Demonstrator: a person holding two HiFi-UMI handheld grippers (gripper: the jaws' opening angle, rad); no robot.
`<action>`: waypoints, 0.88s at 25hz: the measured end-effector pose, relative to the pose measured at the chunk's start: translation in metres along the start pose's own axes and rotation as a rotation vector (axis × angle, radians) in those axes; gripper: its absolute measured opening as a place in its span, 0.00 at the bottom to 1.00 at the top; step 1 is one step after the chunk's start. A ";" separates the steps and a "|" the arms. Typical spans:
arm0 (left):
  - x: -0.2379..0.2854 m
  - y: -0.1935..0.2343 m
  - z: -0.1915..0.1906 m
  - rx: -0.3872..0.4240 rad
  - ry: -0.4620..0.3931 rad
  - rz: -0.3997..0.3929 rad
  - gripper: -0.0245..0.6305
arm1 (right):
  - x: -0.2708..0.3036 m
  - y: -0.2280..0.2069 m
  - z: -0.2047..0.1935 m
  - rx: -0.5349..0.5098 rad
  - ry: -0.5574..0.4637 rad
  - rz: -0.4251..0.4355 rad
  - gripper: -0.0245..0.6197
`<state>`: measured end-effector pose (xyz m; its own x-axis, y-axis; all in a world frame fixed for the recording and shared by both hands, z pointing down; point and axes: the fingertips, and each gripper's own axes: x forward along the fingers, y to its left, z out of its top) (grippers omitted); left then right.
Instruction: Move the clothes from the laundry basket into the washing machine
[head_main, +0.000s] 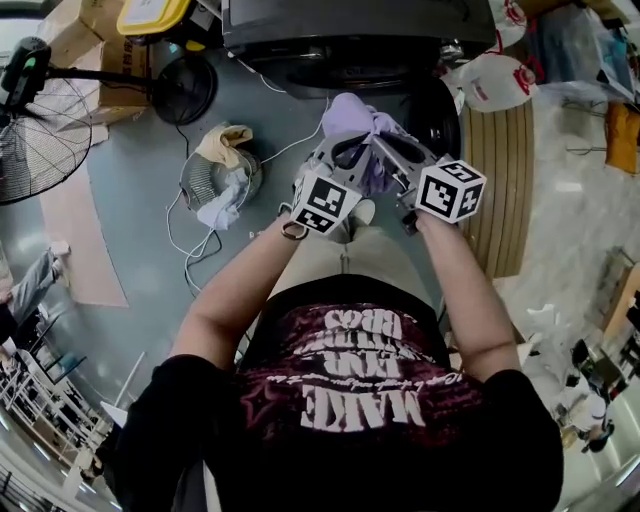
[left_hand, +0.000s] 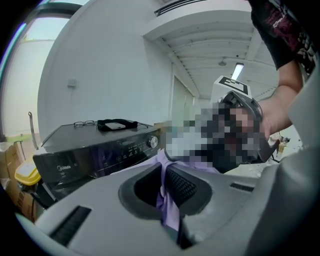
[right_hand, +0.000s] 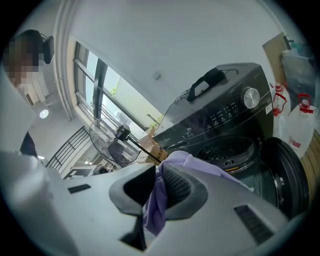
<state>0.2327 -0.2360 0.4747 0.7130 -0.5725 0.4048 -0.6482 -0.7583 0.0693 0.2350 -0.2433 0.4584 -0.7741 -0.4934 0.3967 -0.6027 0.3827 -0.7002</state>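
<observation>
Pinching lilac garment (head_main: 352, 112) | left tool (left_hand: 161, 175), right tool (right_hand: 156, 175) clenched on it | forearms (head_main: 245, 285) extended, seemingly tilted down

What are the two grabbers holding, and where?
One purple garment. The left gripper and the right gripper each pinch a bunched fold of it.

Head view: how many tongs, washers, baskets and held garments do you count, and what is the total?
tongs: 2 (left tongs, right tongs)
washer: 1
basket: 1
garment, held by both tongs: 1
total: 5
</observation>
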 end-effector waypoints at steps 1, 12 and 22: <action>0.008 0.005 -0.007 -0.002 0.008 -0.007 0.06 | 0.006 -0.008 0.001 0.004 -0.006 -0.004 0.12; 0.069 0.056 -0.070 0.028 0.058 -0.056 0.06 | 0.066 -0.089 -0.008 0.084 -0.103 -0.030 0.09; 0.142 0.105 -0.128 0.016 0.017 0.015 0.06 | 0.124 -0.175 -0.009 0.040 -0.128 -0.079 0.08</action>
<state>0.2322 -0.3570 0.6561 0.6988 -0.5781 0.4213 -0.6539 -0.7550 0.0486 0.2424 -0.3641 0.6358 -0.6922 -0.6171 0.3742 -0.6504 0.3088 -0.6940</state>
